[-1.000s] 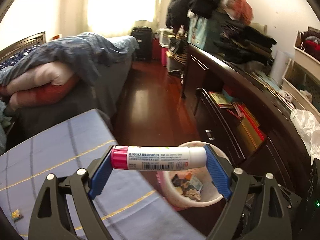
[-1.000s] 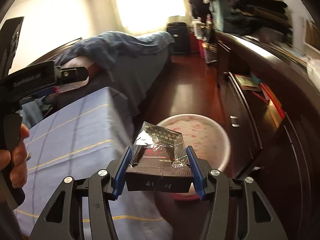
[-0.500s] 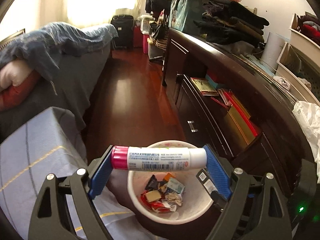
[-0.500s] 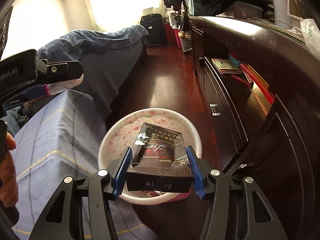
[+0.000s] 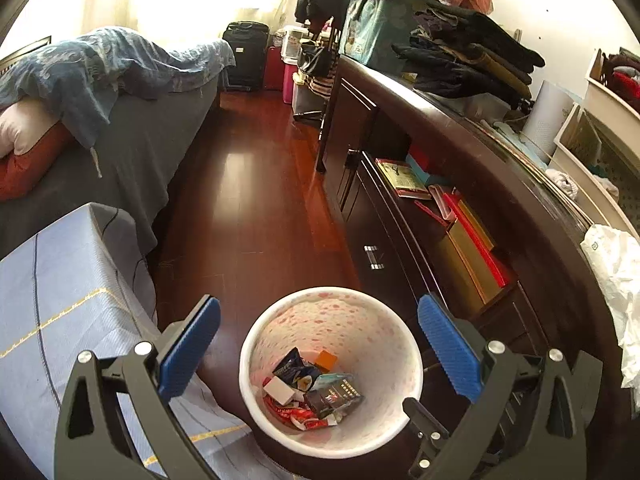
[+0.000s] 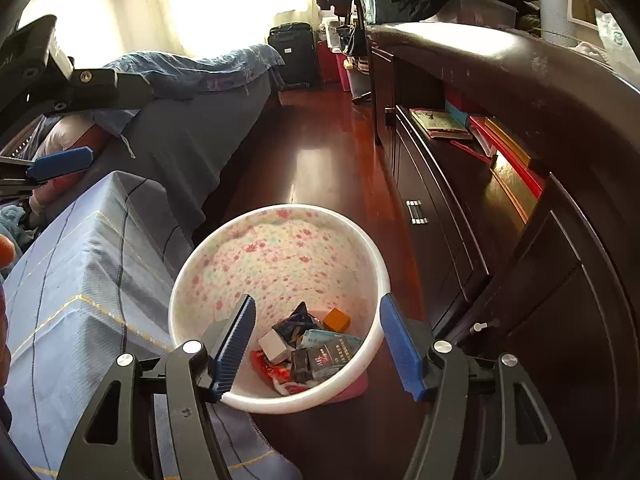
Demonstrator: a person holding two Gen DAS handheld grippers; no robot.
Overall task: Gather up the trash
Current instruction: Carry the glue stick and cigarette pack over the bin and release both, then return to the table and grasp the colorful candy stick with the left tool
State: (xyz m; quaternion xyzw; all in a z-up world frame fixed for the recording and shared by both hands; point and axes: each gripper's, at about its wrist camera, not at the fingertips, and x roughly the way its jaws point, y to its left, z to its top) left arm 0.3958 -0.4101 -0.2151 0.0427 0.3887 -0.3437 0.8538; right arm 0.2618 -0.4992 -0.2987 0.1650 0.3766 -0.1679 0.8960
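Observation:
A white bin [image 5: 412, 364] with a pink flower pattern stands on the floor, holding several wrappers and small boxes. My left gripper [image 5: 320, 344] hangs over it, its jaws opening wide, with nothing between the blue pads. My right gripper [image 6: 318, 346] is also above the bin [image 6: 280, 210], jaws opening and empty. A dark cigarette pack [image 6: 326, 356] lies in the bin among the other trash, also seen as the dark pack [image 5: 334, 396] from the left wrist. I cannot pick out the white tube with the pink cap. The left gripper's fingers [image 6: 60, 164] show at the far left.
A blue checked cloth [image 5: 60, 300] covers a surface right beside the bin on the left. A dark wooden cabinet [image 5: 460, 184] with books on an open shelf runs along the right. A white plastic bag [image 5: 616, 280] lies on it. Bed [image 5: 120, 140] and red-brown floor [image 5: 248, 200] are beyond.
Both grippers came down over the bin and opened. The tube has left the left jaws and the dark pack has left the right jaws; the pack now lies in the bin.

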